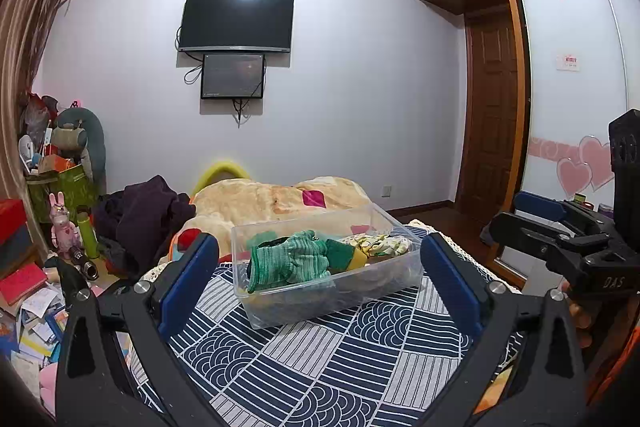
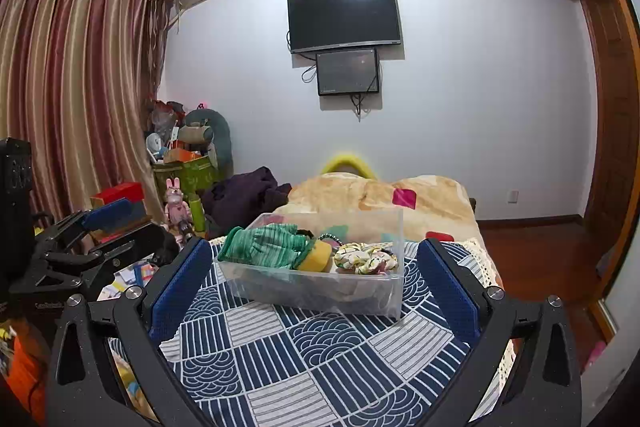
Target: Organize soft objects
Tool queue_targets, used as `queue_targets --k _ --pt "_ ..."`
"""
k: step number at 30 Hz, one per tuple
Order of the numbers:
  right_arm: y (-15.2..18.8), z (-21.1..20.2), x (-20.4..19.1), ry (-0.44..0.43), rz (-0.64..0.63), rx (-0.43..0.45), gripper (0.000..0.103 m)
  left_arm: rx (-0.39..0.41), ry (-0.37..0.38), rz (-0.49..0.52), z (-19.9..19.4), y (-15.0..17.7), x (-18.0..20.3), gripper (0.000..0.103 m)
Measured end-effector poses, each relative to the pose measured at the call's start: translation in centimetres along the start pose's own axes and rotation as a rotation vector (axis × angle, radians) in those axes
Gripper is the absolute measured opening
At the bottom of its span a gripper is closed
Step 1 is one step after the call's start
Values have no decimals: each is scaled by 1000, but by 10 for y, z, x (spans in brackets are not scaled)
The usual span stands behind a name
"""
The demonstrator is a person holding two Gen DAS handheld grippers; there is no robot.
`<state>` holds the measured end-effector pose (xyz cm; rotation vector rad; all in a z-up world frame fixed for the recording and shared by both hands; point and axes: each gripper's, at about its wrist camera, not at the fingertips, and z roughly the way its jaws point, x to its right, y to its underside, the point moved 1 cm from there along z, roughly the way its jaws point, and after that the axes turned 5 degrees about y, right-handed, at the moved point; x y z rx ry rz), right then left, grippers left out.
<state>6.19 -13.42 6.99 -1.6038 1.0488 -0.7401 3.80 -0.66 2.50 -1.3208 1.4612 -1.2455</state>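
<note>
Left wrist view showed the left tool (image 1: pixel 320 275) hanging with its blue pads spread wide and nothing between them, aimed at a clear plastic bin (image 1: pixel 384 291) at twelve o'clock. Right wrist view showed the right tool (image 2: pixel 316 281) just as wide apart and empty, with the same bin (image 2: pixel 320 291) straight ahead and the other tool at nine o'clock.

The bin sat on a navy and white patterned cloth (image 1: pixel 320 359) covering what seemed to be a bed, well apart from both tools. Inside lay a green knitted glove (image 1: pixel 292 259) at the bin's nine o'clock end, a yellow sponge (image 2: pixel 318 255) touching it near the middle, and a white and yellow floral scrunchie (image 2: pixel 366 258) toward three o'clock. All three looked limp and piled loosely, heaped near the rim.

Risk lay mostly in the bin itself: it looked light and its walls thin, so a pad catching the rim on the way in could probably tip or slide it across the cloth. The glove would likely sag and drag the sponge along if pinched at a corner. The scrunchie, small and springy, might slip from a shallow pinch. Darker things lower in the bin could not be made out.
</note>
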Motion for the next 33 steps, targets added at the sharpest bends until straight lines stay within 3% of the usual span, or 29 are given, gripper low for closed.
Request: queue_targets --k 33 --pt "-1 -1 -1 1 -1 -8 103 -13 11 -17 2 1 3 103"
